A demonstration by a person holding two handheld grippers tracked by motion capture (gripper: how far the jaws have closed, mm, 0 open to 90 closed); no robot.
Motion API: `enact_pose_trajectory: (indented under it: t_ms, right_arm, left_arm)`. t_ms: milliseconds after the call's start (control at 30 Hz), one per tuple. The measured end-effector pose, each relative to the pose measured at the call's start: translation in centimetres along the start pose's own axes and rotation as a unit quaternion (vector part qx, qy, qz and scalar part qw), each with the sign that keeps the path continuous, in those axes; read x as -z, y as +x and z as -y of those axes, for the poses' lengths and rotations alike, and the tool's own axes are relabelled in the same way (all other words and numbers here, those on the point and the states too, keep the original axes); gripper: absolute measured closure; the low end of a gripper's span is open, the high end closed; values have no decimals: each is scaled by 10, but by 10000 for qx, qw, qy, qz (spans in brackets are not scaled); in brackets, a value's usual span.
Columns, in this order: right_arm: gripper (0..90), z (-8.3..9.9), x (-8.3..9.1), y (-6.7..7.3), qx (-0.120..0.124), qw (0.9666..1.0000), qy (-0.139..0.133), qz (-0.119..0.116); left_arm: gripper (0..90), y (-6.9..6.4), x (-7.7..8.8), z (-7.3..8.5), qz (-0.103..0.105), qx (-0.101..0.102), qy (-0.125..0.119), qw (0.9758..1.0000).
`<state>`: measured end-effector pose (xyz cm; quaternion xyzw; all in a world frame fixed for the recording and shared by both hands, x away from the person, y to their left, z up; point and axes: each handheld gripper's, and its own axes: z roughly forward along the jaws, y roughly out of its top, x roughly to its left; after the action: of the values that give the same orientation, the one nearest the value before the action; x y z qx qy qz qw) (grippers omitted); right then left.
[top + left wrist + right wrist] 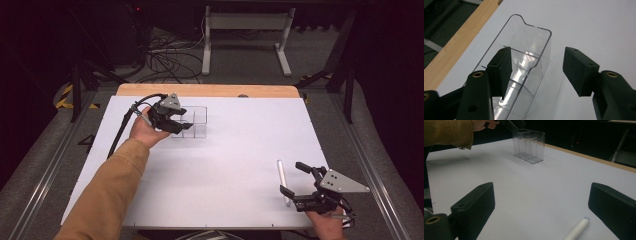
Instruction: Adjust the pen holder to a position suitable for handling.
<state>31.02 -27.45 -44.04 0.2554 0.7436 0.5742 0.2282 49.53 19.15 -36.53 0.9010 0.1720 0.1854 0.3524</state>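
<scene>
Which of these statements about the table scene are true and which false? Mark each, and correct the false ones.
1. The clear box stands on the white table. True.
2. The left gripper is clamped shut on the box. False: its jaws stand open, one on each side of a box wall.
3. The white pen lies inside the box. False: it lies on the table by the right gripper.
4. The right gripper holds nothing. True.

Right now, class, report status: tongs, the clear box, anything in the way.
Left tongs straddle a wall of the clear box, not pressing. Right tongs open above the white pen. Nothing between them.
</scene>
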Motion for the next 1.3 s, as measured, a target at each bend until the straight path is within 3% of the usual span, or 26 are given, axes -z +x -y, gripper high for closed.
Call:
enact_pose_trajectory:
  t_ms: [233,467,800,1300]
  right_arm:
    - [71,0,0,0,-1,10000,-2,-24]
    - [71,0,0,0,-5,10000,0,-35]
    - [71,1,0,-1,-26,10000,-18,-87]
    - [71,2,0,-2,-109,9998,-37,-138]
  left_arm:
    - [444,1,-8,-7,-30,-264,467,9986]
    - [492,0,-18,-11,-70,-412,755,9963]
    - [543,-8,-38,-17,-300,-781,1285,9882]
    - [630,-14,-56,-15,-435,-938,1730,9795]
